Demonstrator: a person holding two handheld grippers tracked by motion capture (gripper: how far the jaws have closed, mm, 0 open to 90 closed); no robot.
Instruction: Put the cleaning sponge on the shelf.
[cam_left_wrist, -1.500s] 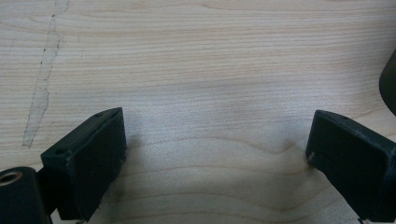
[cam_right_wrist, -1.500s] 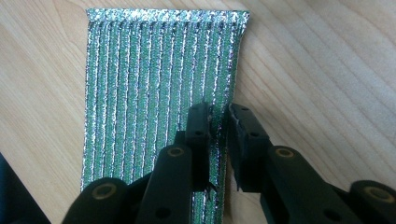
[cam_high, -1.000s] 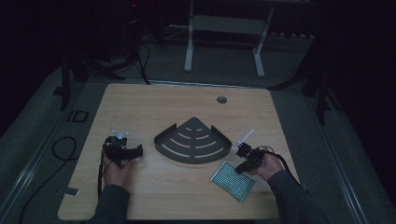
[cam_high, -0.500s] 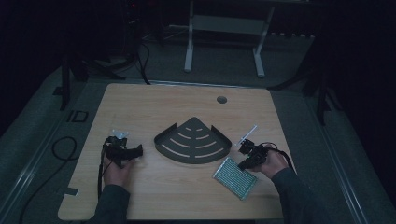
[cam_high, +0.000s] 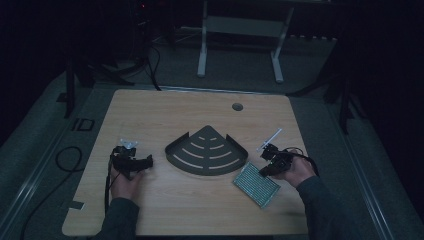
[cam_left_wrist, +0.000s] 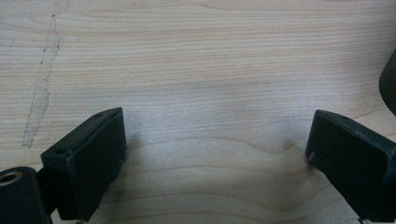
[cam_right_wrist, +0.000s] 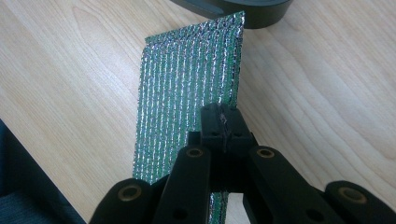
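Right gripper (cam_right_wrist: 223, 122) pinches near edge of green-and-silver ribbed sheet (cam_right_wrist: 187, 88), jaws closed on it; sheet lies on wooden table (cam_high: 165, 115), far corner just beside dark fan-shaped tray (cam_high: 206, 152).
Left gripper (cam_high: 131, 161) rests on table, jaws wide apart, nothing between.
Advice: lift slowly, keep pinch firm; thin sheet likely flops. Clear tray rim before carrying across.
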